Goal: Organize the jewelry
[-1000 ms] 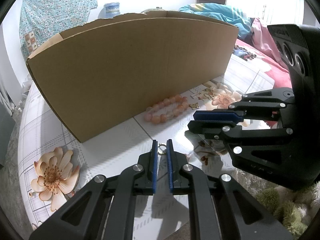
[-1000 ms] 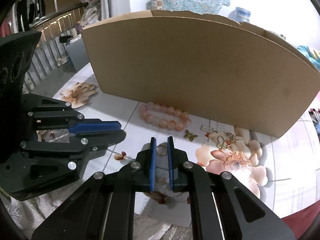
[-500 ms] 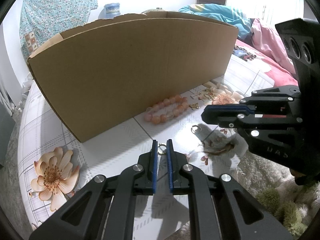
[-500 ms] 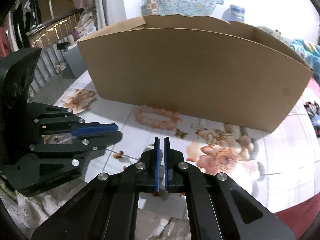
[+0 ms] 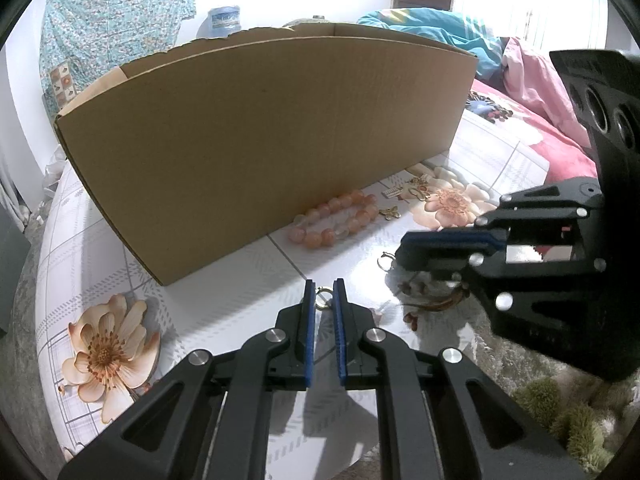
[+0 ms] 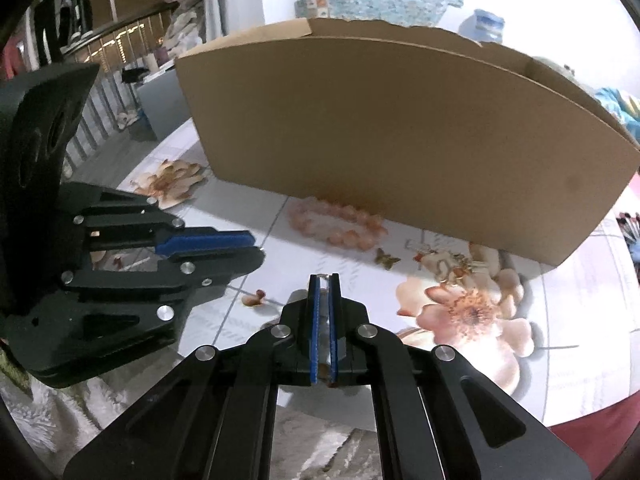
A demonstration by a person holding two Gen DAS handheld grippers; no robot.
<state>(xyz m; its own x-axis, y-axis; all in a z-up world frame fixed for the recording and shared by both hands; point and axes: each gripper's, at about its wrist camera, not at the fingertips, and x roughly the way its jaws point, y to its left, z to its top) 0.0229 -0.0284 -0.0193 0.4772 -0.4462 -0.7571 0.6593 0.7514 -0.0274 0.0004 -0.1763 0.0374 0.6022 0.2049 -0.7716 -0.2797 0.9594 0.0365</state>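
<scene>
Right gripper [image 6: 324, 280] jaws just closed on ring [image 5: 385, 261].

A home bedroom: rumpled bedding [image 5: 520, 76], hanging clothes [image 6: 72, 8], and a flower-print table [image 5: 224, 300].

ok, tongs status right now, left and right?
Left tongs: shut on a small gold ring.
Right tongs: just closed, shut on a second small ring that sticks out at the tips.
</scene>
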